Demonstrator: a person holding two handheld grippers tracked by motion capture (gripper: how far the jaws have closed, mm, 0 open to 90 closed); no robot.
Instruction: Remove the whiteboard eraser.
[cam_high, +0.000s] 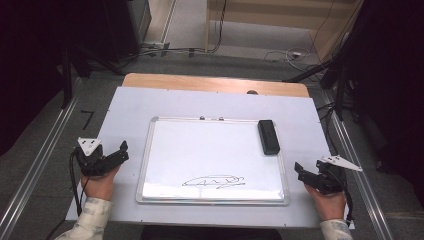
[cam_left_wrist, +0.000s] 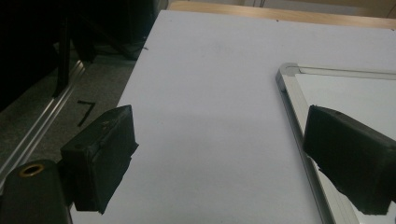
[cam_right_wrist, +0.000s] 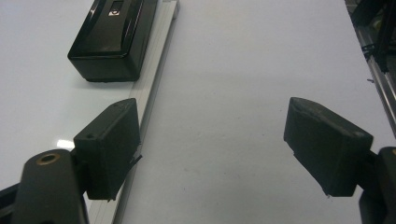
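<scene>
Jaws, left gripper (cam_high: 121, 150): wide apart, nothing between them; held just off the left edge of the whiteboard (cam_high: 165, 150).
Jaws, right gripper (cam_high: 298, 169): as wide apart as the left, gripping nothing; held just off the whiteboard's right edge.
High view, whiteboard: flat on a white sheet (cam_high: 130, 107) over the table (cam_high: 150, 80), lying between the two grippers; metal frame, glare on its near part.
High view, eraser (cam_high: 268, 136): black block on the whiteboard's far right corner, long side along the frame; ahead of the right gripper and to its left, well apart from the left gripper.
High view, drawing (cam_high: 214, 181): black scribble near the whiteboard's near edge, about midway between the grippers, touched by neither.
High view, hands: left hand (cam_high: 100, 184) and right hand (cam_high: 327, 200) come in from the bottom edge, light sleeves.
Left gripper view, left gripper (cam_left_wrist: 224, 158): bare sheet (cam_left_wrist: 210, 93) between the pads; the whiteboard's frame corner (cam_left_wrist: 286, 74) lies ahead, the frame passing under the right-hand pad.
Right gripper view, right gripper (cam_right_wrist: 215, 149): bare sheet (cam_right_wrist: 243, 70) in the gap; whiteboard frame (cam_right_wrist: 159, 60) runs under the left-hand pad.
Right gripper view, eraser (cam_right_wrist: 112, 37): on the whiteboard against the frame, beyond the left-hand pad, apart from it and outside the gap.
</scene>
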